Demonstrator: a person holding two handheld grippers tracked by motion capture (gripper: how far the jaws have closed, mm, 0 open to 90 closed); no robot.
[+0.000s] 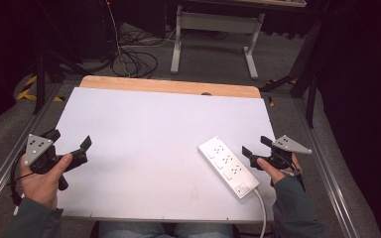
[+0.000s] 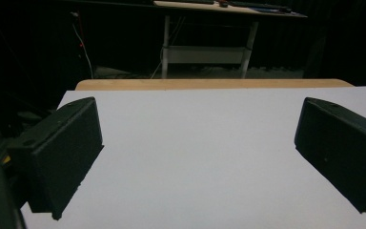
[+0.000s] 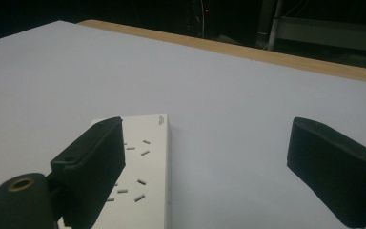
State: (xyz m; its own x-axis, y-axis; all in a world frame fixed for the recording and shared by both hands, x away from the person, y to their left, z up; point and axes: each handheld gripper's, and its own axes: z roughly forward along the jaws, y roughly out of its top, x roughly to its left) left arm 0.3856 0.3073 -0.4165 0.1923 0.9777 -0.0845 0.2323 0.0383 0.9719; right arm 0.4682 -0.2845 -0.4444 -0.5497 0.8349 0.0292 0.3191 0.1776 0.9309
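A broad, matte white board [image 1: 144, 144] is laid flat over a table whose pale wooden edge [image 1: 168, 87] is left showing as a strip at 12 o'clock. Beyond it, on grey carpet, the white metal legs of a second table [image 1: 213, 29] are seen, with a tangle of dark cables [image 1: 134, 62] at about 11 o'clock. A long, rectangular white plastic power strip [image 1: 228, 166] is laid diagonally on the board at roughly 4 o'clock, its smooth top cut by three groups of small slots, a switch set near its close end and a white cord [image 1: 262, 210] led off toward 6 o'clock. The left gripper [image 1: 72, 148], black with a grey three-cornered plate, is held at 8 o'clock over the board's edge, jaws spread wide and nothing between them. The right gripper [image 1: 253, 146] is held at 4 o'clock just beside the strip, jaws likewise parted and empty; in the right gripper view its blocky, finely ribbed left jaw is seen overlapping the strip [image 3: 143, 171].
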